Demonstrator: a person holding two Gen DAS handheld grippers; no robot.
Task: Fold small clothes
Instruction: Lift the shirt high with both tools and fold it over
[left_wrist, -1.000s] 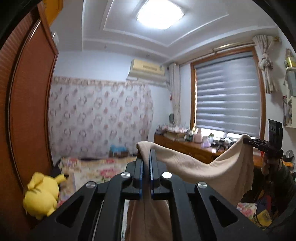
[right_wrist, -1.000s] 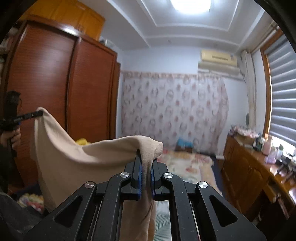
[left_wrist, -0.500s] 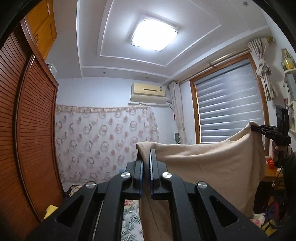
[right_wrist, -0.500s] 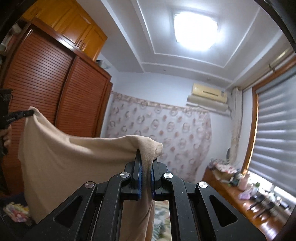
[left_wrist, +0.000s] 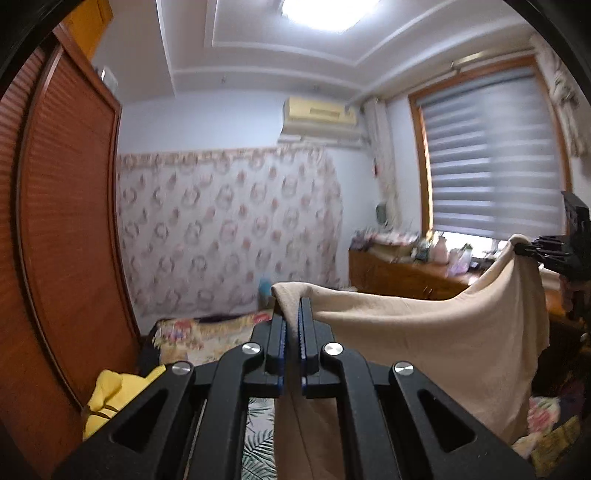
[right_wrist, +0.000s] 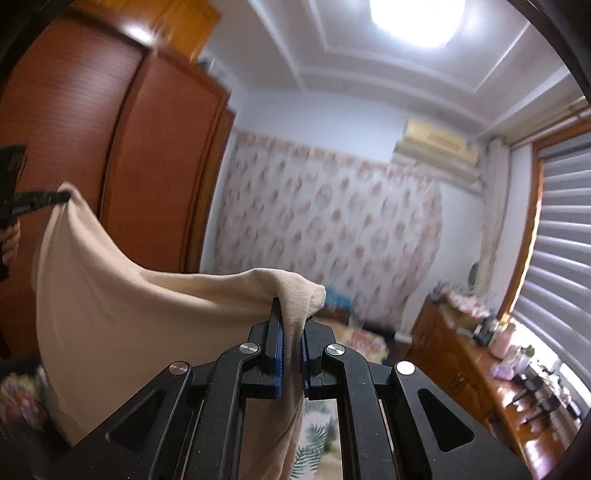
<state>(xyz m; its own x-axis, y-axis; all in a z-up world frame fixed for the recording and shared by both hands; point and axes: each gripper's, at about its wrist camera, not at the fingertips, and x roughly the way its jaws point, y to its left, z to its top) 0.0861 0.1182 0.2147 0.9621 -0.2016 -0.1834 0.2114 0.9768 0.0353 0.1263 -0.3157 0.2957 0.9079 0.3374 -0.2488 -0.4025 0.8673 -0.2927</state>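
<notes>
A beige garment (left_wrist: 436, 343) hangs in the air, stretched between both grippers. My left gripper (left_wrist: 291, 306) is shut on one top corner, the cloth pinched between its blue pads. In the left wrist view the right gripper (left_wrist: 524, 247) holds the other corner at the far right. From the right wrist view, my right gripper (right_wrist: 291, 314) is shut on its corner of the beige garment (right_wrist: 122, 332), and the left gripper (right_wrist: 61, 195) pinches the far corner at the left edge. The cloth sags in a curve between the two corners.
A bed with a floral cover (left_wrist: 207, 332) lies below and ahead. A wooden wardrobe (left_wrist: 66, 240) stands at the left, a yellow plush toy (left_wrist: 110, 391) at its foot. A cluttered wooden dresser (right_wrist: 476, 373) runs under the blinded window (left_wrist: 491, 166) at the right.
Both grippers swung with the garment still pinched. The views tipped up toward the ceiling half a second ago and have come back down, so bed, plush toy and dresser show again.
</notes>
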